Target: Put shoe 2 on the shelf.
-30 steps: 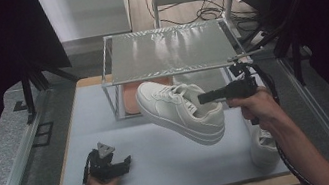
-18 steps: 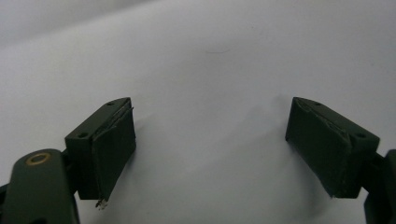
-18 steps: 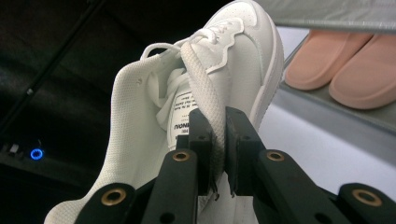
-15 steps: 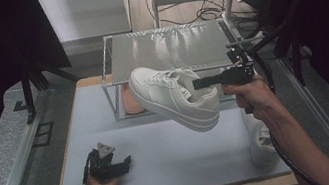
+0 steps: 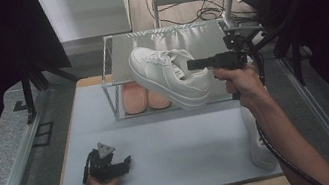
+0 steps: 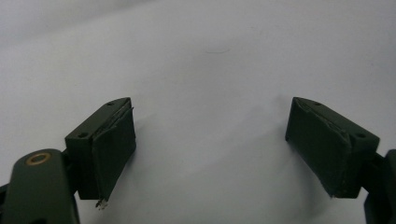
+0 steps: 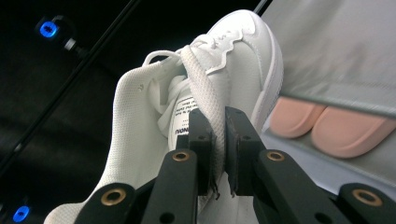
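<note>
The desk [image 5: 171, 147] has a pale grey top with a wooden edge. At twelve o'clock stands a clear shelf rack [image 5: 116, 88] (a pink pair of slippers [image 5: 145, 98] beneath). At four o'clock lies a white shoe [image 5: 258, 150]; at seven rests the left tool [image 5: 120, 165].

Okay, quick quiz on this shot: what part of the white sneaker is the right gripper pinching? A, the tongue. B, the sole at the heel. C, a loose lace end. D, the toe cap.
A: in the right gripper view the right gripper has its jaws closed on the padded tongue of the white sneaker, just below the printed label, holding the shoe in the air.
</note>
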`<state>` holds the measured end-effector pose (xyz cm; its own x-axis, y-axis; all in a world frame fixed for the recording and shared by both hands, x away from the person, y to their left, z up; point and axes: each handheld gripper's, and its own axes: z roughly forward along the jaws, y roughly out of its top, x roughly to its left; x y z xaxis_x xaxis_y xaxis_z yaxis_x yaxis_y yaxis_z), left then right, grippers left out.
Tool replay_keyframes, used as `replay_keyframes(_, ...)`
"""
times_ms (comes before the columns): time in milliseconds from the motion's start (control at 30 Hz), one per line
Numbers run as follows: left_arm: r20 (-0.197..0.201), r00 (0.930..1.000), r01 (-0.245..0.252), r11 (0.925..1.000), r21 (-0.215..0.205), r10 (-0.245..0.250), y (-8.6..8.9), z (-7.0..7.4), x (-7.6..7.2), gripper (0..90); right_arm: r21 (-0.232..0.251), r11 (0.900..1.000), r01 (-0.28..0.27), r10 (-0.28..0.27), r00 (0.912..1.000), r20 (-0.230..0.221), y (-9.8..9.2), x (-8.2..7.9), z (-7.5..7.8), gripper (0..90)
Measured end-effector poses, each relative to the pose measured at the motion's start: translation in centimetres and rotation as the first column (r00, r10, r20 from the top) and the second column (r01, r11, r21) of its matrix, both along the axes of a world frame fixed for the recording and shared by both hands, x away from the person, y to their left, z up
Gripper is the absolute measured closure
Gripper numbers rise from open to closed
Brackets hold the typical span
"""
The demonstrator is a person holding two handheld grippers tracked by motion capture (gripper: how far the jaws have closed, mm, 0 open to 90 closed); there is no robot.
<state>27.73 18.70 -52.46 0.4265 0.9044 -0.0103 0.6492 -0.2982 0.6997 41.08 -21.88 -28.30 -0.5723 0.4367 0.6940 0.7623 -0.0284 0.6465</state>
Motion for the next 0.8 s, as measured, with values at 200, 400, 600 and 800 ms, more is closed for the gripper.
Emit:
replay_keyframes(200, 0.001, 1.0, -0.002, 1.0, -0.003, 0.002, 0.0, 0.0, 0.0, 16.0, -0.02, 0.995, 0.095, -0.095, 0.9954, 0.015, 0.6, 1.7, 0.0, 82.5)
replay_keyframes(400, 0.003, 1.0, -0.002, 1.0, -0.005, 0.002, 0.0, 0.0, 0.0, 16.2, -0.039, 0.983, 0.18, -0.179, 0.9834, 0.032, 1.3, 3.3, -0.2, 82.4)
replay_keyframes(600, 0.004, 1.0, -0.003, 1.0, -0.004, 0.003, -0.1, 0.0, 0.0, 16.3, -0.045, 0.968, 0.247, -0.245, 0.9688, 0.036, 2.2, 5.0, -0.4, 82.3)
replay_keyframes(800, 0.004, 1.0, -0.003, 1.0, -0.004, 0.003, -0.1, 0.0, 0.0, 16.3, -0.051, 0.958, 0.282, -0.281, 0.9591, 0.036, 2.9, 6.4, -0.4, 82.3)
